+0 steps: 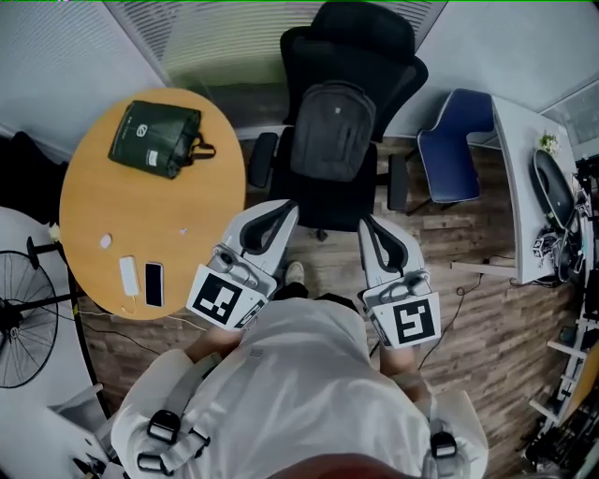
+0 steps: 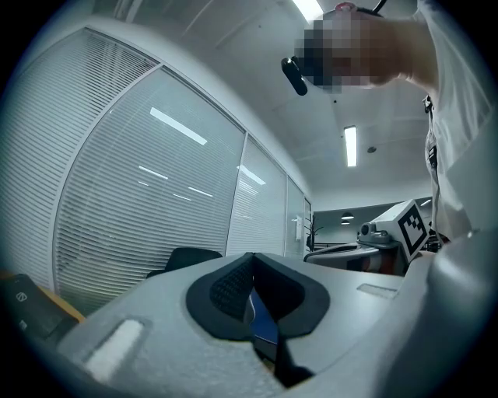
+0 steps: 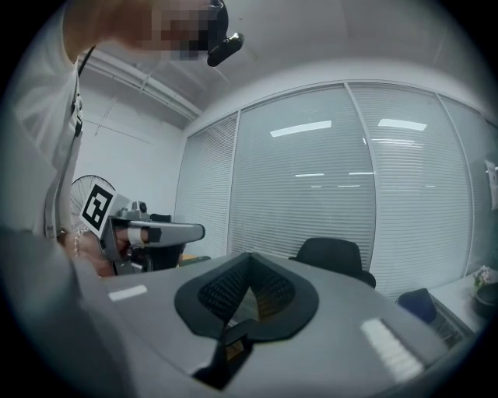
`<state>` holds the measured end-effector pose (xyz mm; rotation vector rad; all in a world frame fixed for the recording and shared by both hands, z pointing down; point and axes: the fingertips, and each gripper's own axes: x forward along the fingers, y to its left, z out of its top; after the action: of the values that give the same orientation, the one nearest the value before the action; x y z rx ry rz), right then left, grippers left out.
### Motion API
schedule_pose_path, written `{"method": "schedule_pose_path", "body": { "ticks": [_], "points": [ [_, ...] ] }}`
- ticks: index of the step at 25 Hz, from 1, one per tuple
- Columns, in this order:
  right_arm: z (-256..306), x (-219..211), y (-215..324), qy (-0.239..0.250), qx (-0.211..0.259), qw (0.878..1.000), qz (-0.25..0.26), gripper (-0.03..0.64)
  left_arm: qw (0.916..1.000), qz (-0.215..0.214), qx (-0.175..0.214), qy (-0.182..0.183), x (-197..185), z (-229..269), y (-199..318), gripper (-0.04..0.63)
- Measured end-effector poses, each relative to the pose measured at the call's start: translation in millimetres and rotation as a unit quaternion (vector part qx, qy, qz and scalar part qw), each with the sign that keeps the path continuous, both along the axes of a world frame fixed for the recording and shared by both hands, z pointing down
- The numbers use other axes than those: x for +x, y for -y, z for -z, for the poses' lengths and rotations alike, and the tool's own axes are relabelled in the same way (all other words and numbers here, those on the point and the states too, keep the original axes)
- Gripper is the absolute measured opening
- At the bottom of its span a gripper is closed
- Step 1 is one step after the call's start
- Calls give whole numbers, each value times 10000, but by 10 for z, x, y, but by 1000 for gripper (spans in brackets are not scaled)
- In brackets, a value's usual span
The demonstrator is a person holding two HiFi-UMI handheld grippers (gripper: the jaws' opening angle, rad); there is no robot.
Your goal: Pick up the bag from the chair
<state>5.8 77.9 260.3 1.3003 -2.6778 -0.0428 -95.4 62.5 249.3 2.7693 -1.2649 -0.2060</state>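
Bag [image 1: 332,131] is being propped upright against the chair [image 1: 365,28] back at twelve o'clock, ready for lifting; left gripper [image 1: 279,217] and right gripper [image 1: 372,236], fingers pressed together and empty, are being aimed at it.

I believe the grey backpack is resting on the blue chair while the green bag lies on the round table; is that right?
Not quite. The grey backpack rests on the black office chair, not on the blue chair, which stands further to the right. The green bag does lie on the round table. The head view shows all of this.
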Motion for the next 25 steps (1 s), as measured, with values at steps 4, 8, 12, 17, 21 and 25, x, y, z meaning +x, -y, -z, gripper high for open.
{"method": "schedule_pose_path", "body": {
  "ticks": [4, 8, 12, 17, 21, 25],
  "points": [
    [-45, -71, 145, -18, -32, 10000, -65, 3, 10000, -21, -37, -13, -91, -52, 146, 5],
    [-102, -99, 229, -25, -79, 9999, -117, 4, 9999, -44, -101, -74, -127, -124, 251, 5],
    [-129, -75, 288, -103, -127, 9997, -177, 4, 9997, -127, -168, -88, -106, -166, 326, 3],
    [-136, -67, 367, -123, -119, 9997, -148, 5, 9998, -132, -127, -32, -86, -170, 413, 3],
    [-142, -43, 494, -137, -94, 9998, -113, 3, 9999, -90, -134, -38, -63, -189, 532, 3],
    [-132, 56, 631, -105, -72, 9998, -149, 4, 9999, -110, -130, -12, 38, -187, 656, 3]
  ]
}}
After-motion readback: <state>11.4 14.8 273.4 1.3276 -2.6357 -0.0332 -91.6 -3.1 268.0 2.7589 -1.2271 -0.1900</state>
